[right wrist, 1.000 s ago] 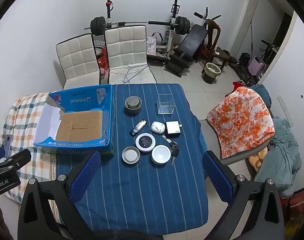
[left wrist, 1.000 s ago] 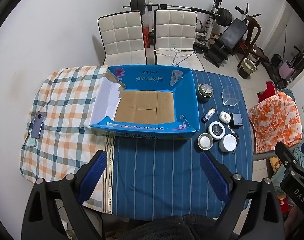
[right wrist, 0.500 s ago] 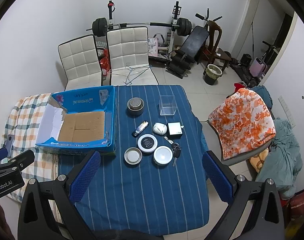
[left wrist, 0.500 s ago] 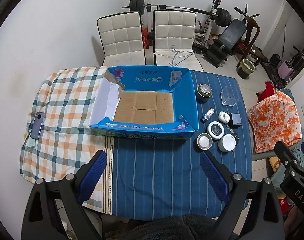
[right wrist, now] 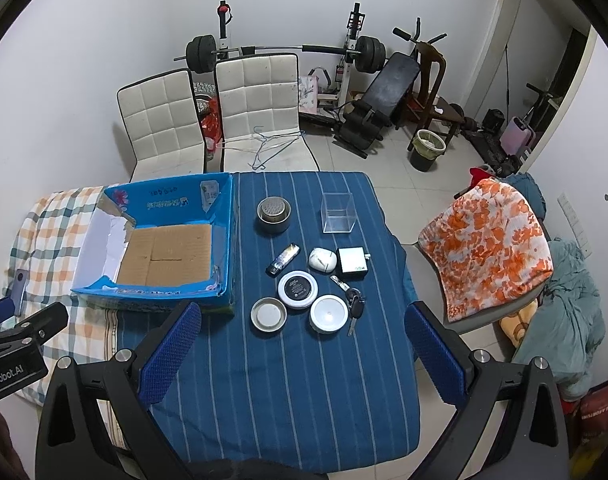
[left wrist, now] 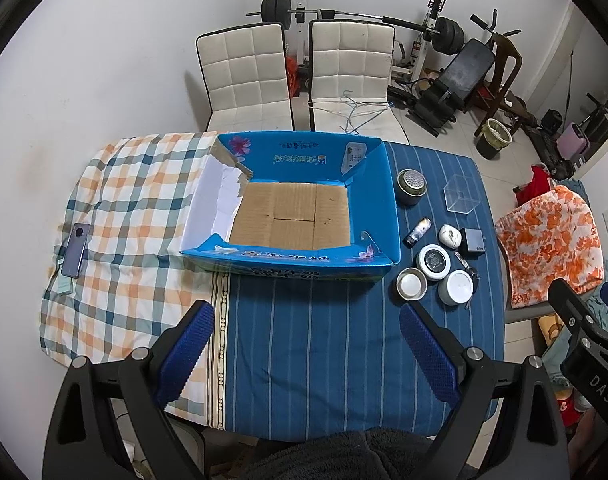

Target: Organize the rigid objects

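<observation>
Right gripper [right wrist: 302, 354] hung above the near edge of the blue-striped table [right wrist: 288, 400], jaws spread wide, nothing between them; left gripper [left wrist: 305, 346] likewise wide apart and empty, centred in front of the blue cardboard box [left wrist: 377, 200]. Box held nothing but its cardboard floor. Loose items sat in a cluster just right of the box: round tin [right wrist: 268, 314], white lid [right wrist: 328, 313], black-faced disc [right wrist: 298, 289], car keys [right wrist: 353, 304], white charger block [right wrist: 353, 261], earbud case [right wrist: 322, 259], small tube [right wrist: 283, 265], clear cube [right wrist: 337, 213], grey canister [right wrist: 273, 214]. Cluster lay dead ahead of the right gripper, off to the right of the left one; right was probably nearer. Tube's long axis ran diagonally, near-left to far-right.
</observation>
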The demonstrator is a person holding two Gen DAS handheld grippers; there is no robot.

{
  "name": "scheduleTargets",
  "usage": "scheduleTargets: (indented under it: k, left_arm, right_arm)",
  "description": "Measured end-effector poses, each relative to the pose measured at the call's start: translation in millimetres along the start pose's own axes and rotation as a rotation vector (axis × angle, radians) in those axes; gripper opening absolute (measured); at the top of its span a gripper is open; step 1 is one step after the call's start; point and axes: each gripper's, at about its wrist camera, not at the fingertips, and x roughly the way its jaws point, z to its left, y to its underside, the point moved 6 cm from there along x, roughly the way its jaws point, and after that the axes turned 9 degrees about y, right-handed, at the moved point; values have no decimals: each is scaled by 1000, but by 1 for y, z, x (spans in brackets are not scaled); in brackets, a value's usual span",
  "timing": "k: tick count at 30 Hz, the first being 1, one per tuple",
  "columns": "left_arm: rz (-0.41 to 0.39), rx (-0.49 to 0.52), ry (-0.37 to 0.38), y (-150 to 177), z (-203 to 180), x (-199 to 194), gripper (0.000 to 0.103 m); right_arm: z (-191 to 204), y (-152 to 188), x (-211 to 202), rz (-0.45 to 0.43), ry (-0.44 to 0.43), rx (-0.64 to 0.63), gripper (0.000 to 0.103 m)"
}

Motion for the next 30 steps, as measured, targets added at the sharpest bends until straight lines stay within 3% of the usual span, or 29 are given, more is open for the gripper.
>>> scheduleTargets:
  k: [30]
  left_arm:
    - [2, 4, 0, -1, -2, -3, 95]
  right_arm:
    - [-4, -4, 18, 7, -6, 8, 103]
